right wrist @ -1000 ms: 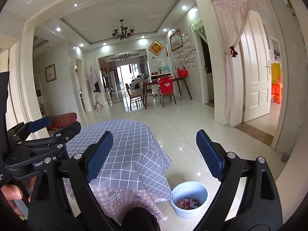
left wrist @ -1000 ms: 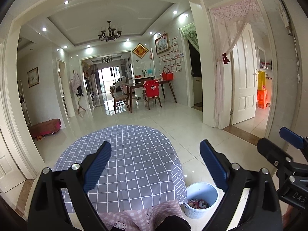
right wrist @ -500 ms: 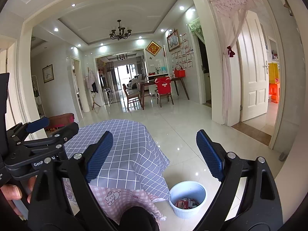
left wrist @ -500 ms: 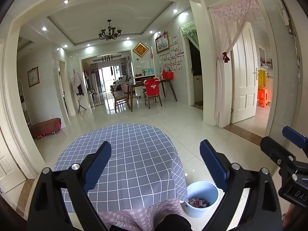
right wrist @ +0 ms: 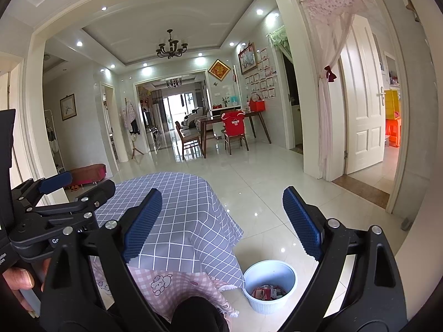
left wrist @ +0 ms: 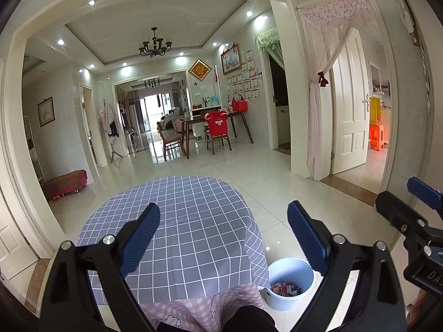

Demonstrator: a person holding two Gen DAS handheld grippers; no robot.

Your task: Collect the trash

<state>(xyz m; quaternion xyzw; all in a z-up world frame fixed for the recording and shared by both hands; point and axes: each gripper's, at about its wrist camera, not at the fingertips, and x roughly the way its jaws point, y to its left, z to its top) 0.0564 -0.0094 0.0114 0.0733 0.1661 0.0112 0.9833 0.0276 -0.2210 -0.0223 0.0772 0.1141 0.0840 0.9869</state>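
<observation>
Both the left gripper (left wrist: 223, 238) and the right gripper (right wrist: 221, 222) are spread wide and empty above the checked table (left wrist: 193, 221); the trash (right wrist: 267, 293) sits in the white bin (right wrist: 288, 276) at lower right, beside the table

round table (left wrist: 177, 199) under grey checked cloth (left wrist: 199, 238), bin (left wrist: 290, 283) on tiled floor (left wrist: 277, 188)

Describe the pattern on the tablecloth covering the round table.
The tablecloth is grey with a white grid of squares; it shows best in the left wrist view.
</observation>
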